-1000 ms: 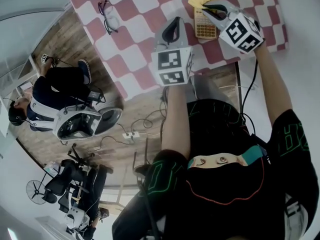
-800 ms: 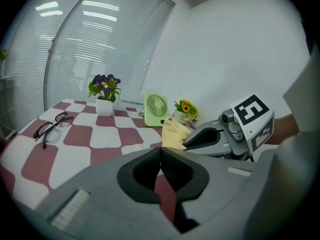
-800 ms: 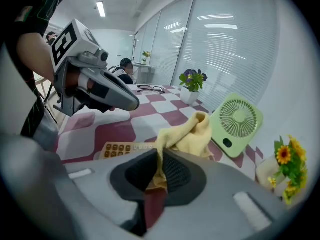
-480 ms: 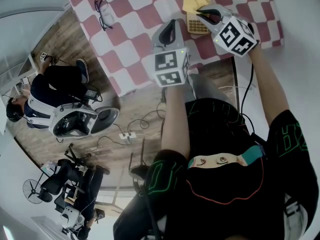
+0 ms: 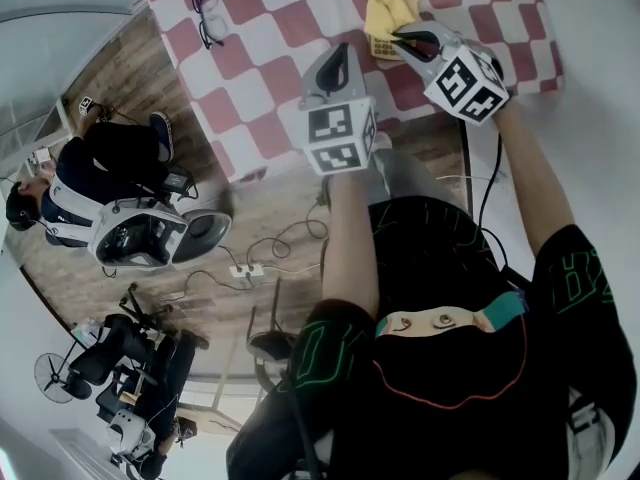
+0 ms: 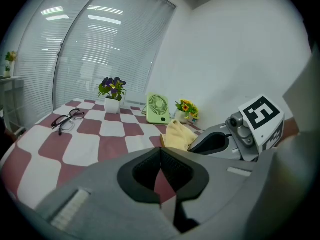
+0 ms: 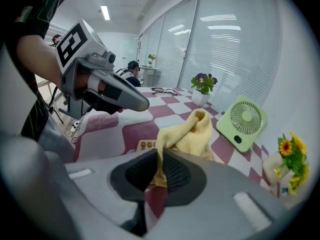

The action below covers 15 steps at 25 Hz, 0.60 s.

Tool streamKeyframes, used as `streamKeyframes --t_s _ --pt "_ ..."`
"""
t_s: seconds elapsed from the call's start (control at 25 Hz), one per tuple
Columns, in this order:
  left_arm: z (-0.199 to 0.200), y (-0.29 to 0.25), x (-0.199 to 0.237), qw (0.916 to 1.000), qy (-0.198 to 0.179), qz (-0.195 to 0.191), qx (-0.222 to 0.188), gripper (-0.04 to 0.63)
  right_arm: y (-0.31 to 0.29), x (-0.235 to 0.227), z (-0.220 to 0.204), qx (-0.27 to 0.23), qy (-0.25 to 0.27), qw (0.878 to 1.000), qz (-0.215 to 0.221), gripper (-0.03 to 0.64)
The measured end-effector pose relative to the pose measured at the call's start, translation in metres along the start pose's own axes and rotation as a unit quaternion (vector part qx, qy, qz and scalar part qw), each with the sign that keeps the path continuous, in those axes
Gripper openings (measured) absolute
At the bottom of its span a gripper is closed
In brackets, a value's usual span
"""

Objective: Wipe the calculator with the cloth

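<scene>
A yellow cloth (image 5: 385,8) lies bunched over most of the calculator (image 5: 381,47) on the checked table (image 5: 270,38). My right gripper (image 5: 400,35) is shut on the cloth's near edge. In the right gripper view the cloth (image 7: 189,131) rises from between the pads of my right gripper (image 7: 160,170), and a strip of calculator (image 7: 146,145) keys shows to its left. My left gripper (image 5: 340,56) hovers over the table's near edge, left of the calculator. Its jaws are shut on nothing in the left gripper view (image 6: 160,171).
Black glasses (image 5: 205,15) lie at the table's left. A green fan (image 7: 242,121), a purple flower pot (image 6: 112,94) and yellow flowers (image 7: 289,154) stand along the far edge. On the floor to the left are a seated person (image 5: 75,193), cables and equipment.
My right gripper has dragged the cloth down over the calculator, which is now mostly covered. My left gripper has held its place near the table edge.
</scene>
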<state>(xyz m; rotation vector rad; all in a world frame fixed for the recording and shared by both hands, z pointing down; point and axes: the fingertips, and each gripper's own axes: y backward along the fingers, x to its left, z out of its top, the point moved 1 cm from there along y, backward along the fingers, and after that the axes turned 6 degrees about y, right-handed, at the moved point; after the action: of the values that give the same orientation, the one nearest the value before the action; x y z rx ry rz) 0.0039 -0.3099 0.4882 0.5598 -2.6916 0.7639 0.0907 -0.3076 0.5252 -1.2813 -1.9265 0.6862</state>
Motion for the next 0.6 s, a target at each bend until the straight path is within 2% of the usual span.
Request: streamKeyframes --t_s 0.6 --pt "-0.015 0.028 -0.013 0.9997 0.008 0.009 -0.019 0.011 0.012 0.046 0.004 -0.010 0.005 1.000 0.023 0.035"
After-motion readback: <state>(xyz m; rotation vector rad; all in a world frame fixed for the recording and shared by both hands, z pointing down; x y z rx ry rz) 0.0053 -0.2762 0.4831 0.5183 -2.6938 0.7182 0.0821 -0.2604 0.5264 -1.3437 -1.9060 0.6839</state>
